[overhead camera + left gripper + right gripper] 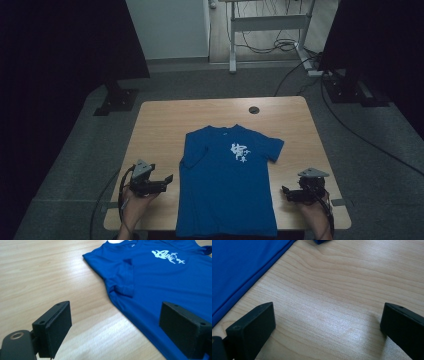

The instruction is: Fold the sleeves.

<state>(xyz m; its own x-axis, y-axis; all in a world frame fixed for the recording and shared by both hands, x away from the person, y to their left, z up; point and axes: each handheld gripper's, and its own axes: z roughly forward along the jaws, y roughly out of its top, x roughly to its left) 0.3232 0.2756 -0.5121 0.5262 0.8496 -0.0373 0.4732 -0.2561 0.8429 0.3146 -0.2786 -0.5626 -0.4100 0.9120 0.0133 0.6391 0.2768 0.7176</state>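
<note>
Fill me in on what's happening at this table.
A person holds a two-jaw gripper in each hand over a light wooden table. A blue short-sleeved T-shirt with a white print lies flat, front up, its left sleeve folded in. The left gripper sits beside the shirt's left edge, jaws open; the right gripper sits off the right edge, also open. Neither touches the cloth.

Wooden surface (150,125) with a blue shirt (225,190)

The shirt lies flat at the frame's lower centre, front up, hem over the near edge; a round hole (254,109) sits near the far edge.
</note>
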